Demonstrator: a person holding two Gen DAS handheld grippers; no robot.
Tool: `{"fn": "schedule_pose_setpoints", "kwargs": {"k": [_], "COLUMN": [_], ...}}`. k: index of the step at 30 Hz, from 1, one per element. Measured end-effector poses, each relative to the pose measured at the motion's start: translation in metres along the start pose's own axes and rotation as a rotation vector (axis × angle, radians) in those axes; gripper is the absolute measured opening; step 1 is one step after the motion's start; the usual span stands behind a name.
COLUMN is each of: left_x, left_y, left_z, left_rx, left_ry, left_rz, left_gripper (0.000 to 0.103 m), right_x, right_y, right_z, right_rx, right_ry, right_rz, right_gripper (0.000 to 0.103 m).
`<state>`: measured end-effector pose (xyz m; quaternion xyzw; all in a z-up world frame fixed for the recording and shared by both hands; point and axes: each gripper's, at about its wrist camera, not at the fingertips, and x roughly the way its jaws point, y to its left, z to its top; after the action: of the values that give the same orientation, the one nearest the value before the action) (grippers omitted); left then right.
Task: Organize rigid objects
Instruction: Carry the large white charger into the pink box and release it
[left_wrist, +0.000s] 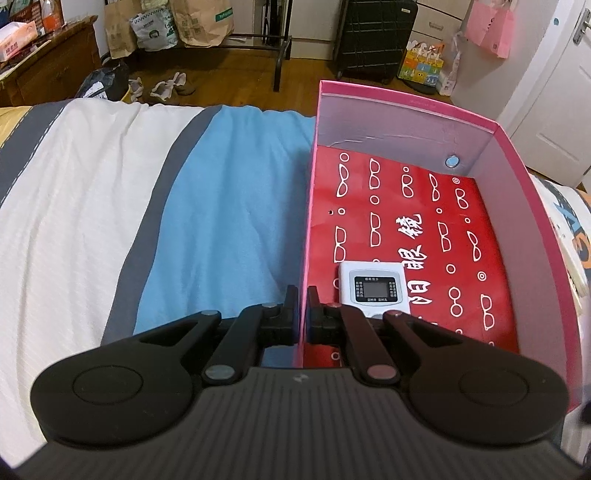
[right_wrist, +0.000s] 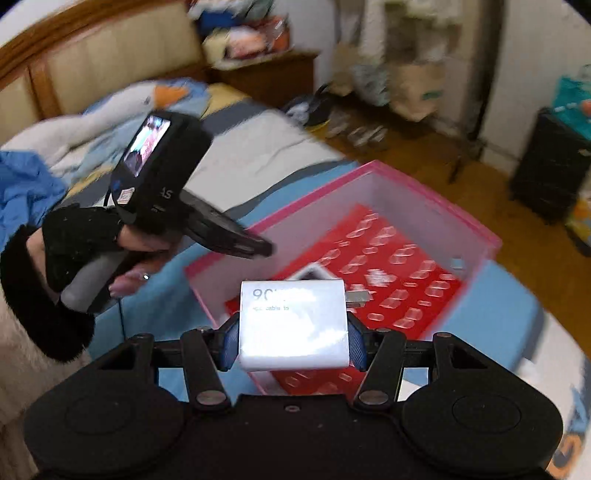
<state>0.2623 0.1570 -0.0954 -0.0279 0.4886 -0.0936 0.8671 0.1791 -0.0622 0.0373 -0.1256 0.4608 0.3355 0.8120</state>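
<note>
Pinching the near left wall of the pink cardboard box (left_wrist: 406, 98), my left tongs (left_wrist: 303, 295) are closed on that thin wall, one finger outside over the blue blanket (left_wrist: 229, 206) and one inside. That box is my landmark: it sits open-topped on the bed, lined with a red sheet printed with white spectacle outlines (left_wrist: 417, 229). Inside the box, in its near left corner just beside my inner finger, lies a white handheld device with a small grey screen (left_wrist: 371, 286), flat on the red sheet.

My right tongs (right_wrist: 293, 332) grip a white square charger block (right_wrist: 293, 325) by its two sides, the blue pads (right_wrist: 356, 341) pressed against it. A metal prong sticks out from its far edge. The charger hangs above the near edge of the box, not touching it. The right wrist view is smeared with blur.

To the left of the box in that view, my left hand (right_wrist: 88, 247), in a black fingerless glove with a fuzzy black cuff, holds the handle of the left tool. Beyond the box lies wooden floor.
</note>
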Motion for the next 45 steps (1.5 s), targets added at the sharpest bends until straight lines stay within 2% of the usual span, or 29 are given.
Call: {"fn": "schedule_pose_setpoints", "kwargs": {"k": [4, 6, 8, 9, 11, 17, 19, 22, 24, 28, 35, 38, 39, 41, 43, 45], "left_x": [0.001, 0.001, 0.001, 0.001, 0.001, 0.002, 0.002, 0.003, 0.004, 0.003, 0.002, 0.002, 0.002, 0.001, 0.0, 0.0], "left_y": [0.002, 0.001, 0.001, 0.002, 0.003, 0.004, 0.004, 0.005, 0.007, 0.003, 0.003, 0.004, 0.004, 0.004, 0.003, 0.004], "left_z": [0.0, -0.001, -0.002, -0.002, -0.003, -0.003, -0.002, 0.0, 0.001, 0.0, -0.004, -0.004, -0.004, -0.004, -0.003, -0.003], "left_rx": [-0.018, -0.01, -0.004, -0.005, -0.006, -0.004, -0.013, -0.041, -0.063, -0.031, -0.029, -0.035, -0.039, -0.041, -0.038, -0.041], "left_ry": [-0.002, -0.01, -0.014, -0.014, -0.013, -0.016, -0.014, -0.008, 0.0, -0.014, -0.018, -0.018, -0.018, -0.02, -0.02, -0.02], "left_rz": [-0.009, -0.007, -0.006, -0.009, -0.015, -0.015, -0.016, -0.016, -0.026, -0.016, -0.016, -0.019, -0.023, -0.026, -0.018, -0.021], "left_gripper": [0.003, 0.003, 0.003, 0.003, 0.003, 0.003, 0.003, 0.003, 0.004, 0.003, 0.003, 0.003, 0.004, 0.004, 0.003, 0.004], "right_x": [0.056, 0.083, 0.105, 0.113, 0.121, 0.137, 0.141, 0.142, 0.143, 0.139, 0.139, 0.137, 0.135, 0.133, 0.126, 0.112], "right_y": [-0.002, -0.019, -0.038, -0.042, -0.041, -0.029, -0.026, -0.024, -0.025, -0.039, -0.046, -0.05, -0.052, -0.055, -0.056, -0.057], "right_z": [0.015, 0.016, 0.012, 0.01, 0.009, 0.013, 0.009, 0.01, 0.009, 0.005, -0.005, -0.013, -0.015, -0.018, -0.016, -0.006], "right_rx": [0.027, 0.143, 0.319, 0.356, 0.344, 0.207, 0.21, 0.262, 0.349, 0.531, 0.786, 0.894, 0.915, 0.926, 0.896, 0.858], "right_ry": [0.165, 0.276, 0.351, 0.373, 0.377, 0.403, 0.406, 0.404, 0.408, 0.398, 0.4, 0.394, 0.382, 0.367, 0.37, 0.342], "right_rz": [0.005, 0.031, 0.101, 0.119, 0.088, -0.142, -0.156, -0.107, -0.065, -0.031, -0.003, 0.052, 0.065, 0.092, 0.118, 0.093], "right_gripper": [0.061, 0.061, 0.061, 0.061, 0.061, 0.061, 0.062, 0.065, 0.065, 0.064, 0.066, 0.067, 0.067, 0.057, 0.056, 0.056]}}
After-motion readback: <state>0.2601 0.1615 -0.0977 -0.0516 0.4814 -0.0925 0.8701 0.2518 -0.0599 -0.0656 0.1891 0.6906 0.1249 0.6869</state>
